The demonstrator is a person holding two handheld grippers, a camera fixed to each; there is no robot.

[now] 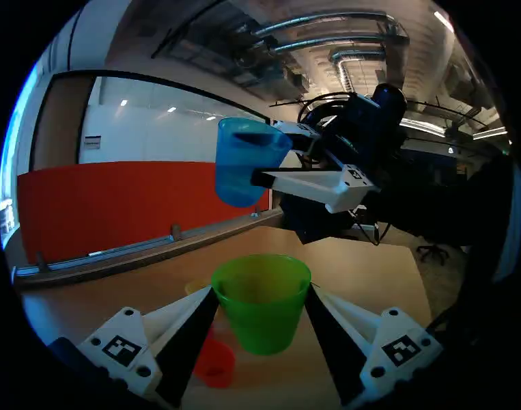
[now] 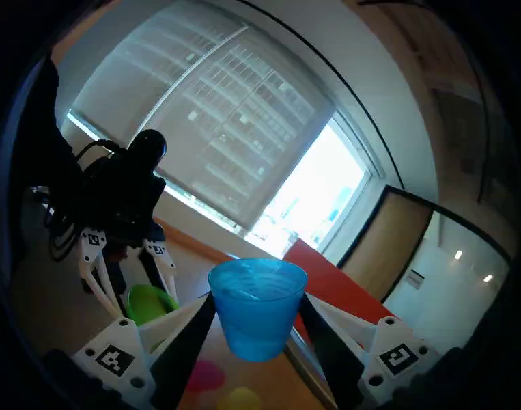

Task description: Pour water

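Left gripper (image 1: 260,295) clamps a green cup (image 1: 261,321); right gripper (image 2: 257,301) clamps a blue cup (image 2: 258,328)
Beside the green cup a red cup (image 1: 216,362) stands near the near edge of the wooden table (image 1: 356,273); the translucent blue cup hangs higher and farther off, rim up, before a red partition (image 1: 89,205)

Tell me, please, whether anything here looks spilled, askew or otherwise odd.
Nothing stands out. The translucent blue plastic cup sits slightly tilted in the right gripper, higher than the green plastic cup gripped by the left gripper; no spill shows on the wooden table.
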